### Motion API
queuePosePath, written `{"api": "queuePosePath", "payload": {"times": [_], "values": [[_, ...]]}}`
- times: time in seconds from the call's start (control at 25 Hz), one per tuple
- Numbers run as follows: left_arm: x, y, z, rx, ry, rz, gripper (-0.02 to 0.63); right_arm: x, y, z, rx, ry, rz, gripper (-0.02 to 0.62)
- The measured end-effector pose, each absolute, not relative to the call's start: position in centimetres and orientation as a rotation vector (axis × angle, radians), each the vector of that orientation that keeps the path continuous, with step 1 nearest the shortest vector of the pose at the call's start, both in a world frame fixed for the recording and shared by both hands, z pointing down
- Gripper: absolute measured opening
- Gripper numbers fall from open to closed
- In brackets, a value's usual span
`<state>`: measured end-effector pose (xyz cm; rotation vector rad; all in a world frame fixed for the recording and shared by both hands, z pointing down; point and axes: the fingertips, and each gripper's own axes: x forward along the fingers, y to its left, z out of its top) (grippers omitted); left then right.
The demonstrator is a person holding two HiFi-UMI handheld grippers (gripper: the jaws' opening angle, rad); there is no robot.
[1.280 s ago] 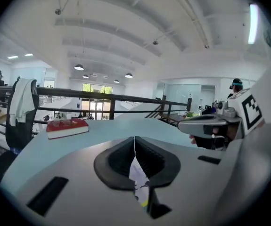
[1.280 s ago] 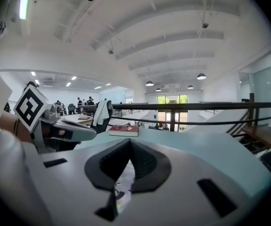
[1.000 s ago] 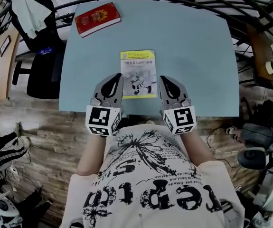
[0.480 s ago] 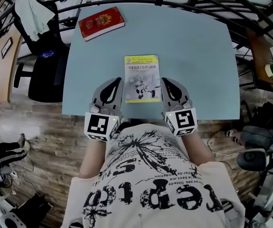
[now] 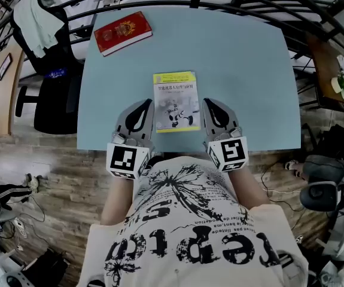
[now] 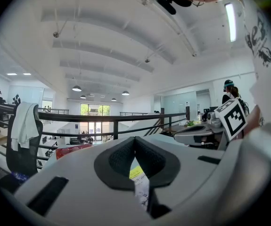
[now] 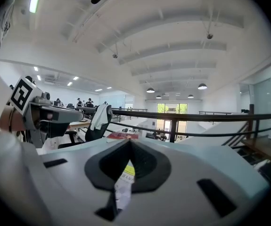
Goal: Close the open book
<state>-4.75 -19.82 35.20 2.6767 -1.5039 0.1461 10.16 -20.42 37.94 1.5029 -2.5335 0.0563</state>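
flanking the paperback book [image 5: 174, 101] with both tools: my left gripper [image 5: 143, 105] sits just beside its left edge and my right gripper [image 5: 213, 105] just beside its right edge, each with its jaws pressed together and nothing between them. the book lies flat, front cover up, close to the near edge of the table [image 5: 249, 70] and about midway along it. it looks shut to me, so i judge the task as good as done.

what could go wrong from here is mostly of my own making. a sideways knock from either tool would, i think, send the thin book skating over the smooth top, and with the near edge so close it could tip off toward my lap. a soft cover may also lift by itself if the spine is creased, and with jaws shut i could only press it down, not pinch it.

the cover is glossy paper, white with a yellow band along its far end and a dark drawing in the middle, a slim flat rectangle. the table top is a matte pale blue sheet with rounded corners. my tools are grey moulded plastic with black ribbed pads [image 6: 119, 161]. a thicker red book [image 5: 122, 32], hard-looking and gilt-stamped, rests at the far left corner, well apart.
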Motion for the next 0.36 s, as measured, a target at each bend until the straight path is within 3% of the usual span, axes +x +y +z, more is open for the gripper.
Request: {"api": "queuePosePath", "payload": {"times": [0.36], "values": [[-4.11, -20.41, 35.87, 2.655, -1.486, 0.142, 0.018, 10.32, -20.75, 38.09, 1.527, -2.523, 0.056, 0.008]]}}
